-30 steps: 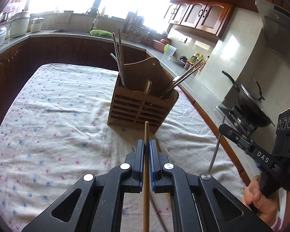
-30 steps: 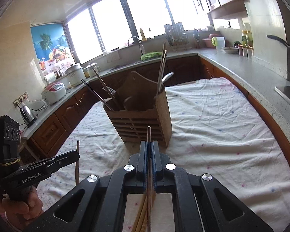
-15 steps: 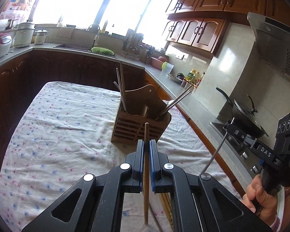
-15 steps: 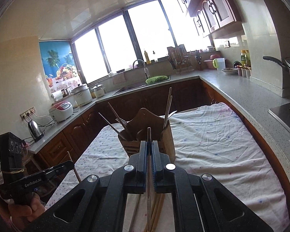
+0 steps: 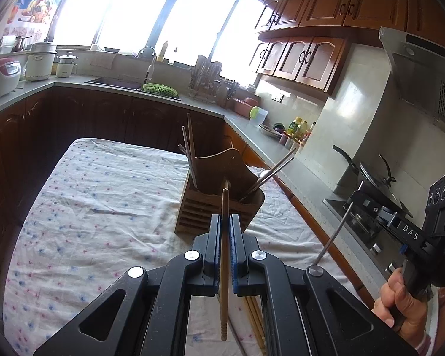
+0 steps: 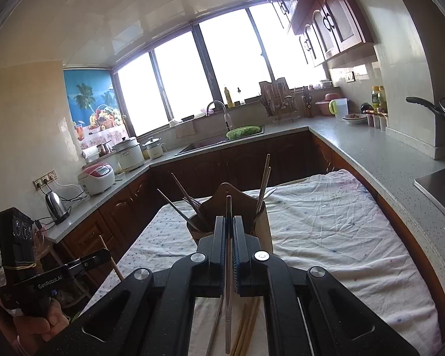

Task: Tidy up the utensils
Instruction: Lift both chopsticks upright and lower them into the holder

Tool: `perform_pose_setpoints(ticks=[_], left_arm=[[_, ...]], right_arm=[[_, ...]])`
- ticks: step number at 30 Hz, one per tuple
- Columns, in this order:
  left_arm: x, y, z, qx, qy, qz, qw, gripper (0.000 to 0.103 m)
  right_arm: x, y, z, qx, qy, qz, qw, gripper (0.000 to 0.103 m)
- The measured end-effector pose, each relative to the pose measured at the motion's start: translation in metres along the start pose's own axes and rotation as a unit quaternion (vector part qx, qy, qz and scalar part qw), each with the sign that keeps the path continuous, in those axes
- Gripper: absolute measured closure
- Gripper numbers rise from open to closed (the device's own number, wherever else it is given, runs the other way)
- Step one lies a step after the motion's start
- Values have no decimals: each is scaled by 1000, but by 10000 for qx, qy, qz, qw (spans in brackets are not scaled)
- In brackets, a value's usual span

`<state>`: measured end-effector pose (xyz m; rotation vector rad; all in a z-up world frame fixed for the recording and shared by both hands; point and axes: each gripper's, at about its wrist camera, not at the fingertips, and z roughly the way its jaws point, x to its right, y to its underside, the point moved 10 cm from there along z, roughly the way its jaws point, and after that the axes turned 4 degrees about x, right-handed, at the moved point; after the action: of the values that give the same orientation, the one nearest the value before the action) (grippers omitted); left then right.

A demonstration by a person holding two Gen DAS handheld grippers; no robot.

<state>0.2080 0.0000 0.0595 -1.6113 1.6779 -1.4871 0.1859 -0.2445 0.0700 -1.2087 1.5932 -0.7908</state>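
While the left claw [image 5: 225,231] is clenched on a slim wooden chopstick [image 5: 224,270], the right claw [image 6: 229,231] grips a thin metal chopstick [image 6: 228,296]. Both are held above the floral-clothed tabletop [image 5: 89,207], near the slatted wooden utensil holder [image 5: 204,210], which stands at the far middle with chopsticks in its compartments. More loose chopsticks [image 6: 246,329] lie on the cloth beneath the claws.

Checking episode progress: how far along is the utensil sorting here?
Partly done. Several chopsticks already stand in the wooden holder. In hand: left gripper shut on a wooden chopstick, right gripper shut on a metal chopstick. Left: both into the holder, plus the loose chopsticks on the tablecloth.
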Motion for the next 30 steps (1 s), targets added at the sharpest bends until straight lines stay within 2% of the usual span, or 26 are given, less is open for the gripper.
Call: perform_pose_setpoints(ticks=[13, 22, 30], left_arm=[[-9, -30, 7, 280, -34, -3, 9996, 100], [-4, -93, 29, 822, -83, 183, 9964, 100], [-8, -141, 69, 1303, -241, 184, 9910, 100]], right_arm=[[2, -22, 12, 245, -4, 53, 9997, 99], [5, -70, 39, 645, 71, 70, 9979, 99], [12, -115, 75, 1153, 399, 27, 9925, 99]])
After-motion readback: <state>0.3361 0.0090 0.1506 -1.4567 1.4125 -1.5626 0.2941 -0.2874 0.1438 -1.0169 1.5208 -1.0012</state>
